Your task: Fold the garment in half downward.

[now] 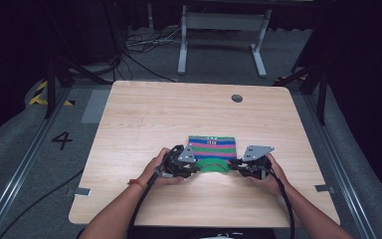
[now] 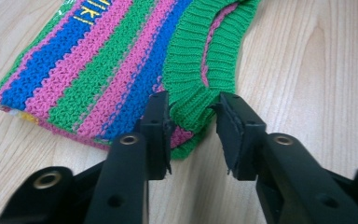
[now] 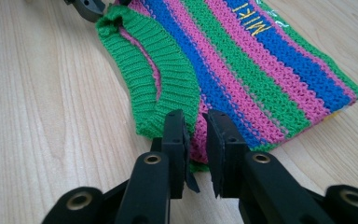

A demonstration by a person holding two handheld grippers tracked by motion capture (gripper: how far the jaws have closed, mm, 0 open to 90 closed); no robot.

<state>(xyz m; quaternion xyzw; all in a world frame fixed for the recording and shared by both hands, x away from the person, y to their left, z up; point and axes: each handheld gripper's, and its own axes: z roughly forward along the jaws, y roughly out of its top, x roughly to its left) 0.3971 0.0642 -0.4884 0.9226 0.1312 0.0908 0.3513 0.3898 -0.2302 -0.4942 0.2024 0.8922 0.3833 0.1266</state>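
I see striped knit garment (image 1: 212,147) lying flat on tabletop (image 1: 144,114), green ribbed band (image 2: 191,70) toward me. Left gripper (image 2: 193,133): fingers (image 2: 156,135) apart, straddling band corner, not clamped. Right gripper (image 3: 196,144): fingers (image 3: 175,140) nearly together at band's other end; cannot tell if knit is pinched. Risks I judge: left closes on one layer only; uneven lift skews the knit; loose stitches snag on pad edges.
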